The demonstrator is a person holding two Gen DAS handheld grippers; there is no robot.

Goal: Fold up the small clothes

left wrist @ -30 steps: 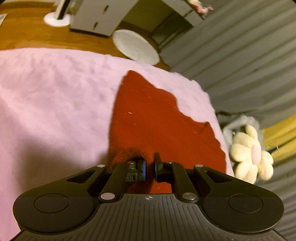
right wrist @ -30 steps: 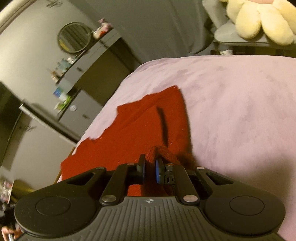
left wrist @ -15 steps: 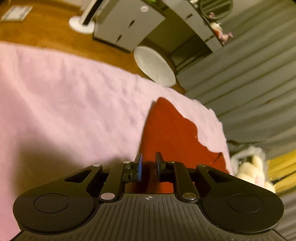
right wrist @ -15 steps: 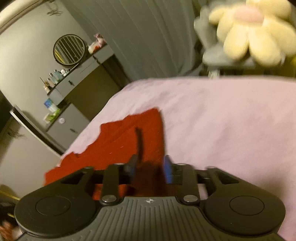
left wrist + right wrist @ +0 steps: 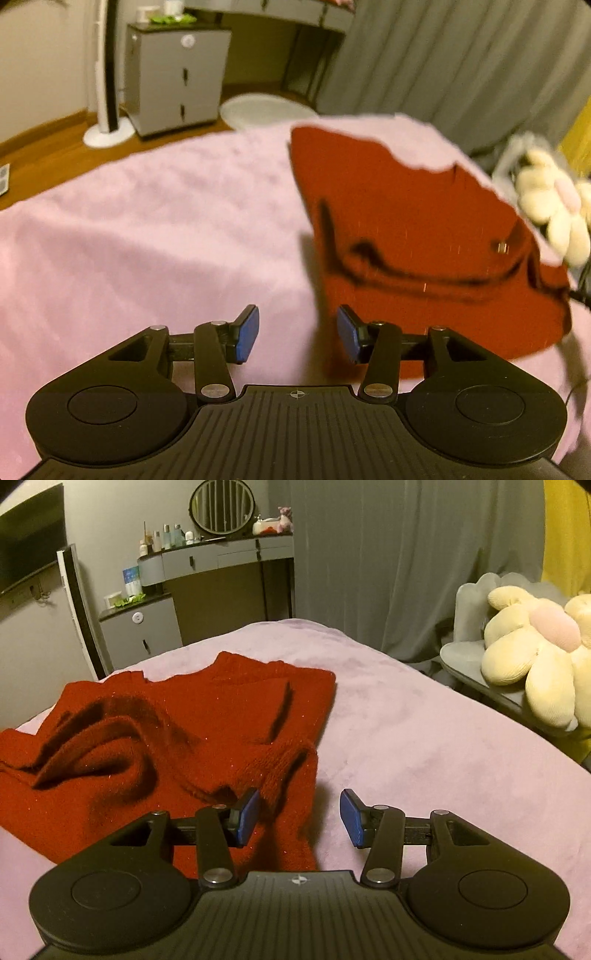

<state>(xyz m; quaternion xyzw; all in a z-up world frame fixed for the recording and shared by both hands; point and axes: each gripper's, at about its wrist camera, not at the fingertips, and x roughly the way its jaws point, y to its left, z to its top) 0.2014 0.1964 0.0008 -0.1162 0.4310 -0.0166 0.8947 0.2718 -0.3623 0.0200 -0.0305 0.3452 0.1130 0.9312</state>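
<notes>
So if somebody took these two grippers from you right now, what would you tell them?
Left gripper: open, empty, jaws just opened, beside the red sweater's edge.
Right gripper: open, holding nothing; a knit fold lies against its left pad.
Sweater lies on the pink blanket, one fold laid over it but rumpled.
Left: smooth it and finish folding.

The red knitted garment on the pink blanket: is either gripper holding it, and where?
Neither. Both the left gripper and right gripper have just opened; the red knitted garment lies loose.
</notes>
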